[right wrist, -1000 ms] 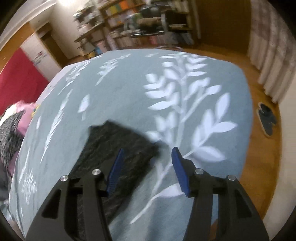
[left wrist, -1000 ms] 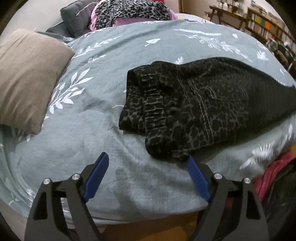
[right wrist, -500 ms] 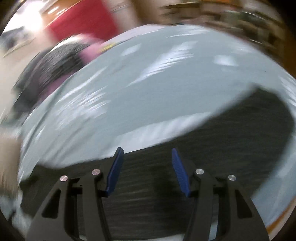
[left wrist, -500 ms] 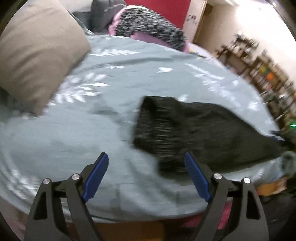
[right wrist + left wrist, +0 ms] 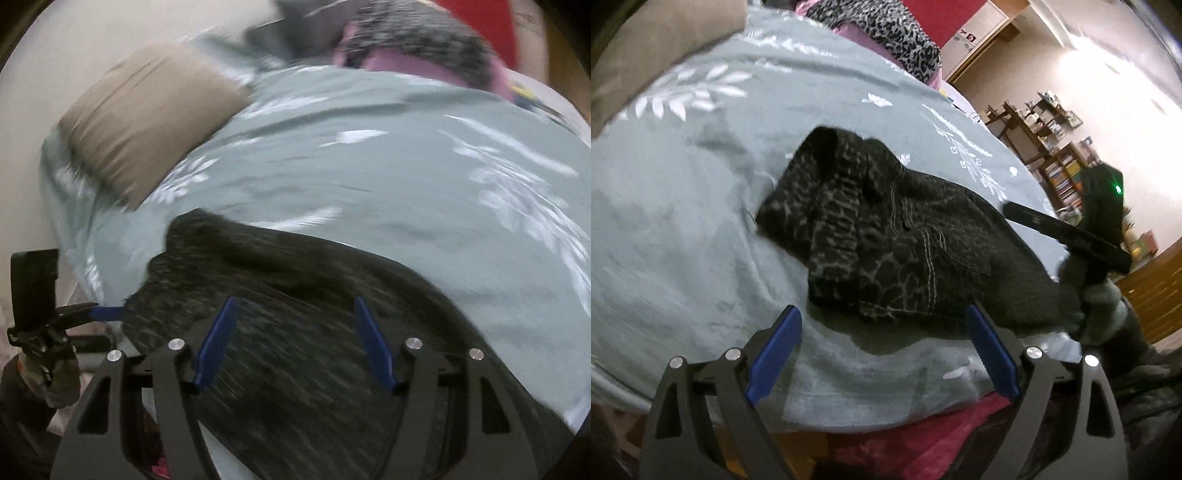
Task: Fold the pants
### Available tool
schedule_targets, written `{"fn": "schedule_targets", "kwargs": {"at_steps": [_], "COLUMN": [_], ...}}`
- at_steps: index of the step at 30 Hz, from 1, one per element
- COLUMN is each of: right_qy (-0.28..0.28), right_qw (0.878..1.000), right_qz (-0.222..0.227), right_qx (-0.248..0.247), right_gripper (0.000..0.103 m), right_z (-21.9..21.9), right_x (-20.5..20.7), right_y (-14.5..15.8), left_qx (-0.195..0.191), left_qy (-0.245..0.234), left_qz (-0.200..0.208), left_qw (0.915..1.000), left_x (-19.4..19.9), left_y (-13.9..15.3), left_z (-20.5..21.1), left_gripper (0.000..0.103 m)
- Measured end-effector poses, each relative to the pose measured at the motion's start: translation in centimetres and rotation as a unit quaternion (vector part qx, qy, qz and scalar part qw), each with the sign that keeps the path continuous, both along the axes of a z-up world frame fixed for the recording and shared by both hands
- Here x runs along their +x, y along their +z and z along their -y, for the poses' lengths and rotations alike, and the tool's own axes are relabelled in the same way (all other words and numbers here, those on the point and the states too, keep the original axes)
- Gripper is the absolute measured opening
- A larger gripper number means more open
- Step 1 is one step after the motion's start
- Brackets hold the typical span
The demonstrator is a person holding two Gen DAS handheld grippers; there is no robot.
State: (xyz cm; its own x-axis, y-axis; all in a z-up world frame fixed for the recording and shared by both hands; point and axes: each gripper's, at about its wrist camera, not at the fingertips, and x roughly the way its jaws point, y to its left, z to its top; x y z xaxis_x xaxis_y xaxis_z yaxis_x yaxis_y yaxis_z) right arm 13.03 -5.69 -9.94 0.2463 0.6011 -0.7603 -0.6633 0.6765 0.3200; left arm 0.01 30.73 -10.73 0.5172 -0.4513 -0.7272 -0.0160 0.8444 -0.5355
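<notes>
Left wrist view is showing the pants [image 5: 886, 236] lying mid-frame on the bed [image 5: 683, 229], both claws, left gripper [image 5: 882, 354] and right gripper [image 5: 295, 339], spreading empty above them, seemingly approaching to grasp an edge for a fold.

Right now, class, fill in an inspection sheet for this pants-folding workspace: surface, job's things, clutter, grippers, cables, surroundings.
Surface: bed cover, grey-green with white leaf print, lightly wrinkled.
Job's things: dark leopard-print pants lying near the bed's front edge, waistband bunched toward the pillow side, not yet folded over.
Clutter: tan pillow; leopard-print cloth over something pink at the far side; red fabric below the bed edge.
Grippers: left gripper open, just short of the pants; right gripper open, over the pants, view blurred.
Cables: nothing seen.
Surroundings: bookshelves, wooden floor.
</notes>
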Motion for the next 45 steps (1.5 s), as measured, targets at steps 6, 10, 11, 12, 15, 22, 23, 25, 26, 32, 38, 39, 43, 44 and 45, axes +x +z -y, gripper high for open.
{"fn": "schedule_targets", "kwargs": {"at_steps": [6,10,11,12,15,22,23,25,26,32,38,39,43,44,45], "right_qy": [0.079,0.117,0.129,0.134,0.151,0.153,0.143,0.127,0.122,0.107,0.051,0.042,-0.041,-0.074,-0.098], "right_qw": [0.997,0.993,0.991,0.990,0.987,0.987,0.989,0.991,0.992,0.993,0.998,0.998,0.998,0.996,0.994], "right_qz": [-0.017,-0.021,-0.024,-0.026,-0.043,-0.048,-0.042,-0.035,-0.035,-0.051,-0.035,-0.028,-0.021,-0.025,-0.027], "right_qx": [-0.012,-0.023,-0.025,-0.027,-0.032,-0.017,-0.012,-0.004,-0.004,-0.021,0.033,0.036,0.040,0.041,0.044], "right_gripper": [0.068,0.068,0.068,0.068,0.054,0.018,0.018,0.017,0.017,0.045,0.060,0.062,0.062,0.062,0.062], "right_z": [-7.8,-11.6,-12.6,-13.2,-15.2,-16.5,-16.7,-17.3,-17.6,-17.7,-11.4,-10.1,-1.3,1.5,3.6], "right_x": [1.7,2.4,2.8,3.1,4.2,5.5,5.8,6.3,6.5,6.6,5.6,5.3,4.8,4.7,4.5], "right_y": [-1.7,-3.1,-3.6,-4.0,-5.2,-4.5,-4.0,-3.5,-3.5,-6.0,-2.5,-2.1,-1.1,-1.2,-1.2], "left_qx": [-0.086,-0.130,-0.131,-0.125,-0.103,-0.074,-0.067,-0.048,-0.037,0.028,0.041,0.056,0.130,0.135,0.130], "left_qy": [0.012,0.046,0.053,0.063,0.084,0.093,0.095,0.104,0.105,0.093,0.092,0.098,0.111,0.110,0.103], "left_qz": [-0.009,-0.020,-0.020,-0.022,-0.042,0.015,0.025,0.036,0.034,-0.032,-0.023,-0.013,0.032,0.045,0.059], "left_qw": [0.9962,0.9902,0.9897,0.9900,0.9903,0.9928,0.9929,0.9928,0.9932,0.9948,0.9947,0.9935,0.9847,0.9837,0.9844], "left_x": [0.9,1.2,1.3,1.4,1.8,2.1,2.5,3.2,3.6,2.7,1.6,1.4,1.2,1.3,1.7], "left_y": [-1.1,-2.2,-2.3,-2.4,-3.0,-0.1,0.4,1.3,1.4,-1.6,-0.6,0.5,4.6,5.3,6.0], "left_z": [-0.6,-1.5,-1.6,-1.7,-1.8,-2.1,-2.2,-2.6,-2.9,-2.4,-2.2,-2.4,-1.9,-1.3,-0.4], "left_gripper": [0.090,0.087,0.084,0.074,0.038,0.024,0.024,0.023,0.023,0.024,0.031,0.037,0.049,0.051,0.054]}}
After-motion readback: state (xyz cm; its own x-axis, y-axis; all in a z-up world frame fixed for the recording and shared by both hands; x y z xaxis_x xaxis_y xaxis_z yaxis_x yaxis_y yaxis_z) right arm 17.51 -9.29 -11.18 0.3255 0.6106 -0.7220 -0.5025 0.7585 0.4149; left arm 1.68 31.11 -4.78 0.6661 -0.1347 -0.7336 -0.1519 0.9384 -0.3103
